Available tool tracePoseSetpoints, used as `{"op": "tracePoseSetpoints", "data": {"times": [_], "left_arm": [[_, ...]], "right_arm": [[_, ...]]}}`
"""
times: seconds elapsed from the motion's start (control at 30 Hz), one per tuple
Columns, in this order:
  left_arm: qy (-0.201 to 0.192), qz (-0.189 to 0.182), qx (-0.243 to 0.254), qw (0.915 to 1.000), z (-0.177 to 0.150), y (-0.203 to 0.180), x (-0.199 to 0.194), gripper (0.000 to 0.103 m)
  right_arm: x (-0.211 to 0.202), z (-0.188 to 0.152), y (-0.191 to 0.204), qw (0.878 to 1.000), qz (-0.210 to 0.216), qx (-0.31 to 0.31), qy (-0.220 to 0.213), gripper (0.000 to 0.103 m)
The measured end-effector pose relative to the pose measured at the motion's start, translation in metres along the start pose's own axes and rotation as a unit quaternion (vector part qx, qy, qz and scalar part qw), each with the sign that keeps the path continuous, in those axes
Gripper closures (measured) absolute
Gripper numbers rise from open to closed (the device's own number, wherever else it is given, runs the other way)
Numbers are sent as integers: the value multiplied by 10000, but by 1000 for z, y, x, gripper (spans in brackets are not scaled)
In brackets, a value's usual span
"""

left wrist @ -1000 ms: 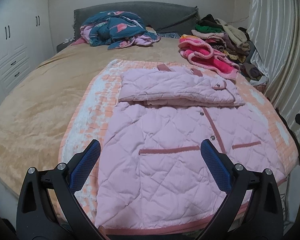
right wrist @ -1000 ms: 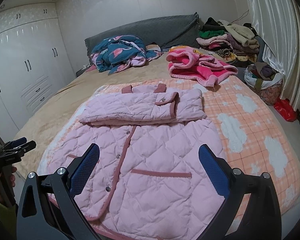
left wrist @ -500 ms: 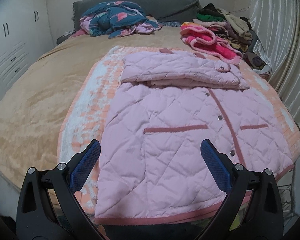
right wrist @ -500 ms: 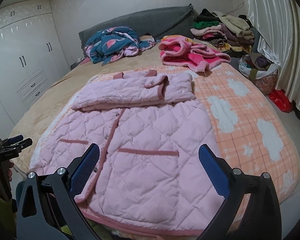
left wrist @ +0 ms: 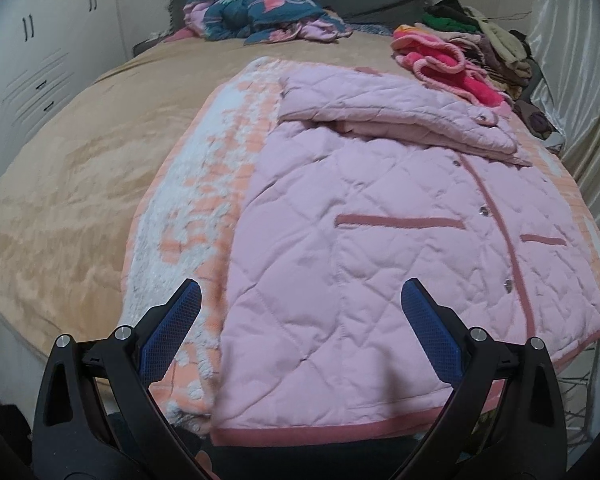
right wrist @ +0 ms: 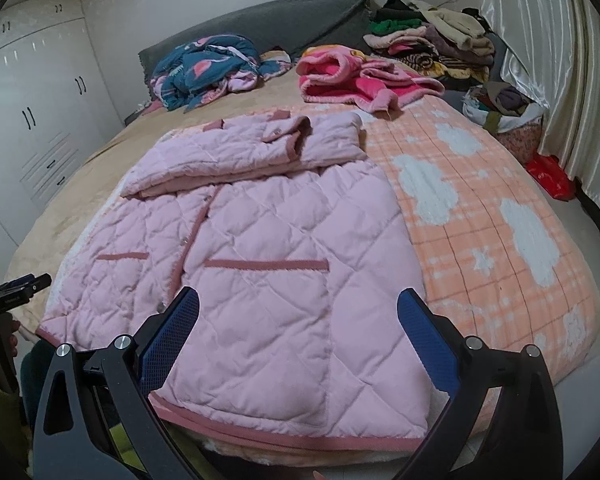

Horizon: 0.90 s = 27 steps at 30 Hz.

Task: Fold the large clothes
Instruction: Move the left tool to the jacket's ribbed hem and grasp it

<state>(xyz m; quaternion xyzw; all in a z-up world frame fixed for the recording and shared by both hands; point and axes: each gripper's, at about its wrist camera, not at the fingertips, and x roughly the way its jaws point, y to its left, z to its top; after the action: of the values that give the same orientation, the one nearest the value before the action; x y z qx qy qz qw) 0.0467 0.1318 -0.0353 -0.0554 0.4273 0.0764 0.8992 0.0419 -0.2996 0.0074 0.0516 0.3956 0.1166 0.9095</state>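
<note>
Both grippers, left (left wrist: 300, 310) and right (right wrist: 298, 316), now lower and closer over coat (left wrist: 380, 248) hem; jaws wide apart, empty. Coat flat on blanket (right wrist: 480, 216), sleeves folded across top. Probably poised for hem pickup.

From where I steer the rig, a wide bed (left wrist: 72, 184) covered in a tan sheet fills both wrist views. An orange checked blanket (right wrist: 480, 216) with white clouds lies on it, running from beneath both sets of jaws toward the headboard (right wrist: 260, 20). Far beyond the jaws, a crumpled teal quilt (left wrist: 256, 8) rests against the headboard, a bright pink fleece garment (right wrist: 352, 76) lies ahead and to the right, and a stack of folded clothes (right wrist: 428, 36) sits at the far right corner.
</note>
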Motion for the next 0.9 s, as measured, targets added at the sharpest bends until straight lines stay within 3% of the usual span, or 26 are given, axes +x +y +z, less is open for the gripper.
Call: {"op": "tracePoseSetpoints", "data": {"times": [0.47,0.9], "left_arm": [[382,268,-251,9986,-14,32,25,9],[796,48,-471,9957,-30,43,40,9]], "right_arm": [[28,-35,-37,9976,-215,317,569,4],[53,-76,-71,9899,-96,781,1178,4]]}}
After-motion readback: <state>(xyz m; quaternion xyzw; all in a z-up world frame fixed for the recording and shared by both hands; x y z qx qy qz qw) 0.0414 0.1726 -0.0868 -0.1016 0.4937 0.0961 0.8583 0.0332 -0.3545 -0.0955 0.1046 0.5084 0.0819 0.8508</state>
